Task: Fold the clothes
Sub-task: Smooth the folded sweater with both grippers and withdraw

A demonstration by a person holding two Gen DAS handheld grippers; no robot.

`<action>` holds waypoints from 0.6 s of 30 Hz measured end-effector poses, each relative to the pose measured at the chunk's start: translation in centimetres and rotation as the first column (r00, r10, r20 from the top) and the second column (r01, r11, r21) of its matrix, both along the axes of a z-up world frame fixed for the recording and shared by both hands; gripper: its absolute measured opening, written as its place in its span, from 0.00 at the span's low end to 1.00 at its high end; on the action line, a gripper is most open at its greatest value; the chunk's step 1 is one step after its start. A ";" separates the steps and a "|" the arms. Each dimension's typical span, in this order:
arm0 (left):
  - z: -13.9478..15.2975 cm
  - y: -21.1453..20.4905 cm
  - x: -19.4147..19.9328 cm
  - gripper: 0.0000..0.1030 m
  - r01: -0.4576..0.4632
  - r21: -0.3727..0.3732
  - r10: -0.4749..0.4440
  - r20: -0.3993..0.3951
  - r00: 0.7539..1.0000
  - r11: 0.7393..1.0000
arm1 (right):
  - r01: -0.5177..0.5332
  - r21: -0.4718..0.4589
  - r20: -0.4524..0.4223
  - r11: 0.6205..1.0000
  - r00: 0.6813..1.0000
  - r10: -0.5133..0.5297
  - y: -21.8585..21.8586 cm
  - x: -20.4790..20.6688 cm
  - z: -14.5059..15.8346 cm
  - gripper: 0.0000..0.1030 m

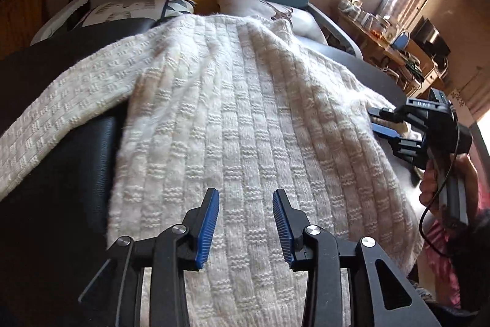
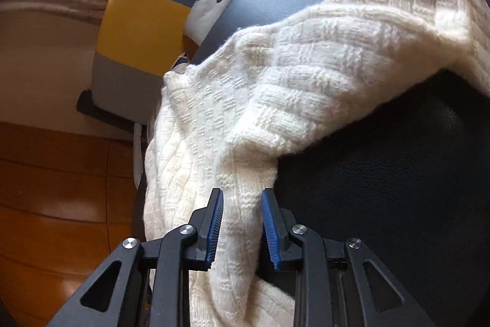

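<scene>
The cream knitted sweater (image 1: 245, 112) lies spread on the black tabletop (image 1: 76, 149), one sleeve (image 2: 245, 219) drooping over its edge, and I reckon that sleeve could drag the knit askew. The left gripper (image 1: 246, 195) hovers part open over the body, holding nothing. The right gripper (image 2: 242, 195), narrowly parted, straddles the sleeve cuff, pads not visibly pressing.

Between our left gripper's (image 1: 246, 206) parted jaws lies only the flat cream basket-weave knitted sweater (image 1: 245, 112), so there is room ahead over it. Left of those jaws, bare black leather tabletop (image 1: 61, 204) lies open. Right of them, our right gripper (image 1: 384, 124) stands in the way. Between its jaws, the sweater's cuff (image 2: 242, 204) fills the gap; right of them the leather is bare.
</scene>
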State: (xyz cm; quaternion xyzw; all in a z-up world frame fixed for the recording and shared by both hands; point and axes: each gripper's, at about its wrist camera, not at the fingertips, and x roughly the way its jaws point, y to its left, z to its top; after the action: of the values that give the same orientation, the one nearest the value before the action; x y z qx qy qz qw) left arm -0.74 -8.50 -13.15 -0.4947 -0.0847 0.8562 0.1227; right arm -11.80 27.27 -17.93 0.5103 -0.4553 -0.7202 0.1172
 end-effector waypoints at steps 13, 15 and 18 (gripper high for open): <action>-2.5 0.3 -0.1 0.39 0.027 0.000 -0.027 0.040 0.999 1.000 | -0.180 0.569 -0.150 0.802 0.937 0.317 -7.2 -1.9 5.0 0.05; -2.6 0.1 0.0 0.39 0.024 0.016 -0.025 0.042 0.999 1.000 | -0.129 0.694 -0.197 0.709 0.912 0.359 -7.7 -1.6 7.5 0.05; -2.5 -0.2 0.1 0.39 0.020 0.033 -0.021 0.045 0.999 0.999 | -0.105 0.788 -0.165 0.606 0.913 0.373 -7.5 -3.0 7.8 0.05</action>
State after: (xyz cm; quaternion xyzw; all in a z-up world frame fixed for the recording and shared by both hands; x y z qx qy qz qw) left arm -0.61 -8.66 -15.66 -0.5128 -0.0962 0.8420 0.1375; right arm -14.75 19.77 -10.15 0.4472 -0.0097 -0.8925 0.0577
